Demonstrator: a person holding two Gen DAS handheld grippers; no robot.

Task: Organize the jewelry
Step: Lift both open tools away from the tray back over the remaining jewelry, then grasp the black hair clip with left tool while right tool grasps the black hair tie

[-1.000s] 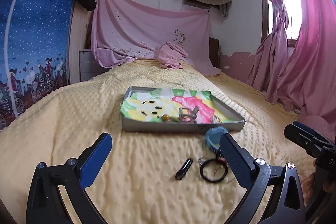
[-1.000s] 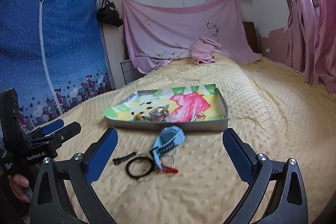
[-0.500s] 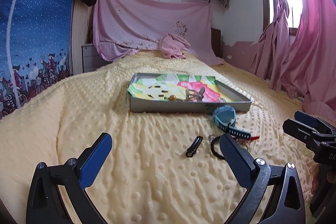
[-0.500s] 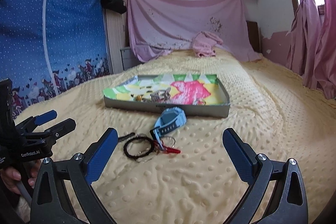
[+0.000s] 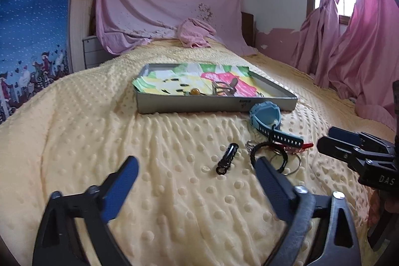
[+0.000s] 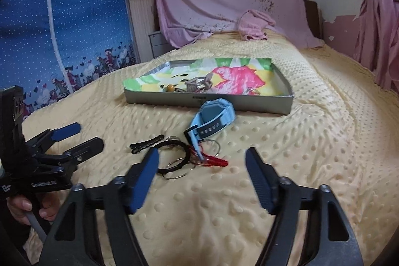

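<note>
The tray (image 5: pixel 189 105) sat in the middle of the bed (image 5: pixel 99 129), with a bright picture on its floor. A few small things already lay inside it: a round yellow bead (image 5: pixel 195 91), a metal clip (image 5: pixel 225 86) and a thin ring (image 6: pixel 253 91) by the right side. So part of the job looked done.

More things still lay on the bed, just in front of the tray. A blue watch (image 6: pixel 212 117) was nearest, almost touching the tray's front wall. Below it was a little heap: a black cord loop (image 6: pixel 172 156), some metal rings (image 6: pixel 212 143) and a red cord (image 6: pixel 214 161), all touching one another. A small black clip (image 5: pixel 227 158) lay alone, just left of the heap.

That left about five things to move, so the job seemed less than half done.

The left tongs (image 5: pixel 197 176) were spread wide apart and held nothing. They hung low over the bed, near the black clip. The right tongs (image 6: pixel 202 173) were also spread apart and empty, hanging just in front of the heap. Neither one touched any jewelry.

The black clip or the cord loop looked like the easiest next pick. The tangled heap might come up all together.
</note>
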